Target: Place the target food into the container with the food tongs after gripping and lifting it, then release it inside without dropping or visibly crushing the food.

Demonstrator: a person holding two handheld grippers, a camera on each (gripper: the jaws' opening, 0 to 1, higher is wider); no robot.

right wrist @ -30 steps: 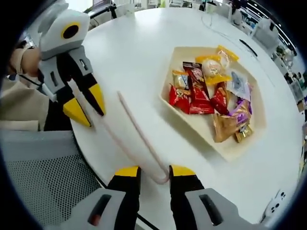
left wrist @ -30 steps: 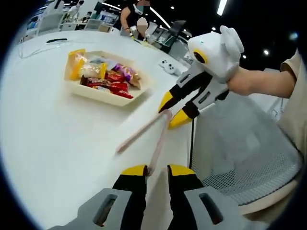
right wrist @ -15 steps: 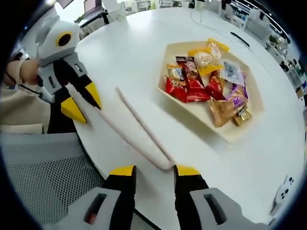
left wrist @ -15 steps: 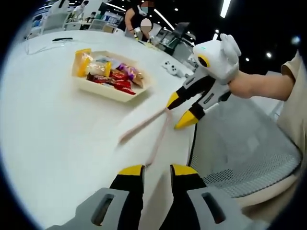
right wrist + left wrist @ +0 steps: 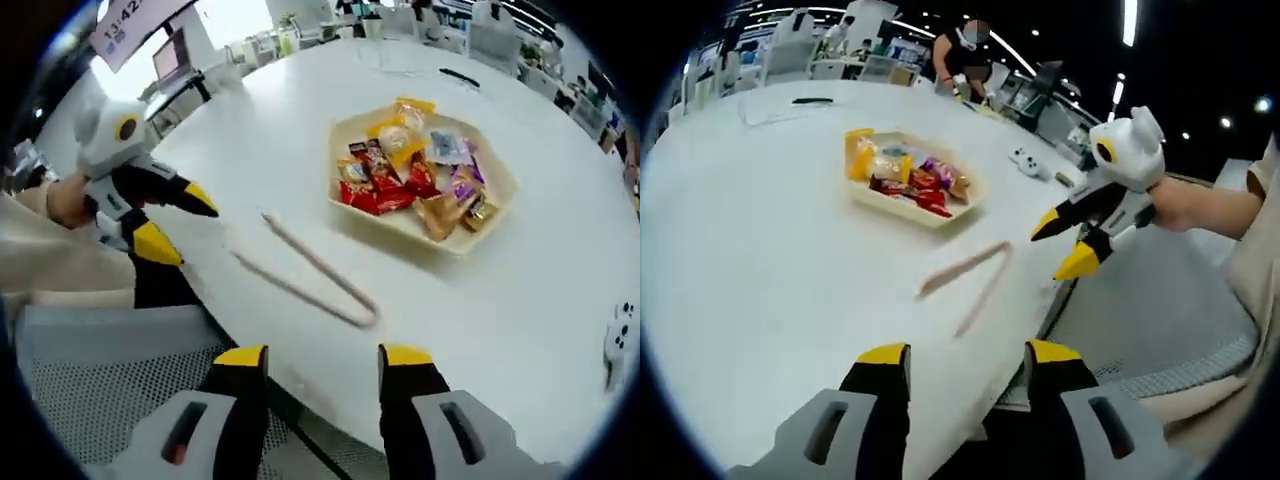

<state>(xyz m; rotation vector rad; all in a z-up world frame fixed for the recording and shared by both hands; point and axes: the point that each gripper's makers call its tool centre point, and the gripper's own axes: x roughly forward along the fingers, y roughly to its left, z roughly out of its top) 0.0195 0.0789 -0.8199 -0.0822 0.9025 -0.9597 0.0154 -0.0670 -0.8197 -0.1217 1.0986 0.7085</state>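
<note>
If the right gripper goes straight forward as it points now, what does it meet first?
Probably the tongs: they lie on the table just ahead of the open right gripper, closed end nearest. The tray of snacks lies beyond. Depth is unclear, so it might pass above them.

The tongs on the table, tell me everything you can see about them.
The tongs are pale pinkish, with two thin arms joined at one end in a narrow V, and look like plastic. They lie flat on the white table, near its edge, between the snack tray and the chair, their arms spread. Neither gripper touches them; both stand open and apart from them.
</note>
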